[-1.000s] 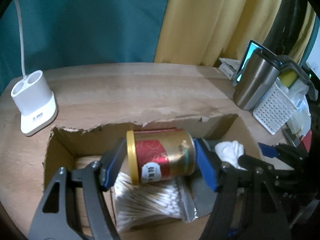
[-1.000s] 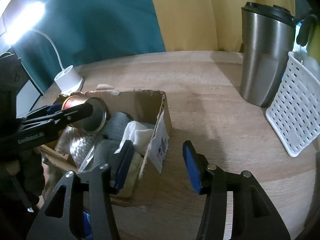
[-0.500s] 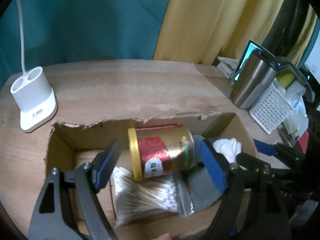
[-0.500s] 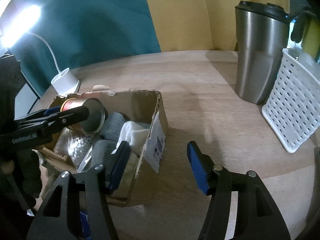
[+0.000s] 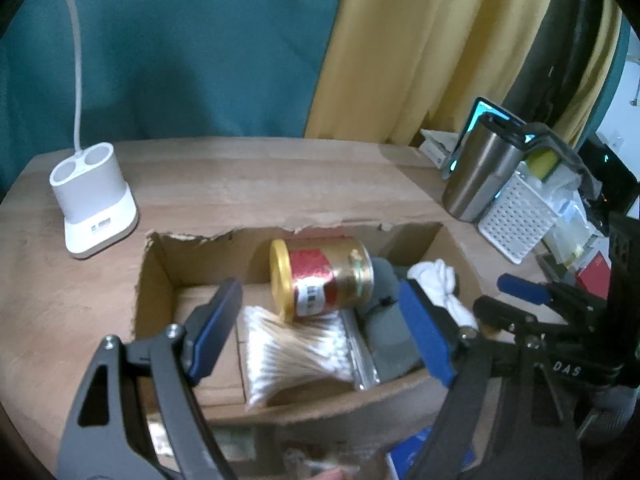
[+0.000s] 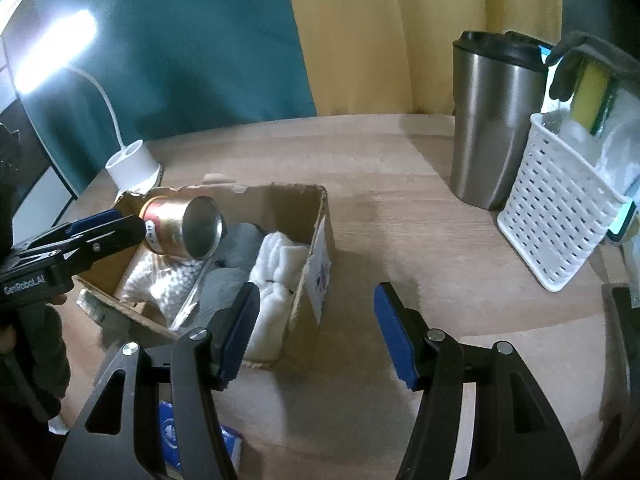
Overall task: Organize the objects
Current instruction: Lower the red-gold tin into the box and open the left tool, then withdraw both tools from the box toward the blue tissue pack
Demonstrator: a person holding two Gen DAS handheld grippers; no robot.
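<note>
A red and gold can (image 5: 324,276) with a yellow lid lies on its side in the torn cardboard box (image 5: 160,256), resting on a bag of cotton swabs (image 5: 296,352). Beside them in the box are a grey cloth (image 5: 384,320) and a white cloth (image 5: 436,280). My left gripper (image 5: 320,328) hangs open just above and in front of the can, with both pads clear of it. My right gripper (image 6: 316,334) is open too. It straddles the box's right wall (image 6: 320,264), one finger over the white cloth (image 6: 276,264) and the other over bare table. The can's metal bottom (image 6: 202,228) faces the right wrist view.
A white lamp base (image 5: 94,208) stands at the back left of the wooden table (image 6: 400,168). At the right are a steel tumbler (image 6: 496,128) and a white slotted basket (image 6: 560,220) holding a yellow sponge. A blue packet (image 6: 172,436) lies near the front edge.
The left gripper's jaws have spread and let go of the can, then drawn back and up. The can now lies in the box. The right gripper's jaws have also widened.
</note>
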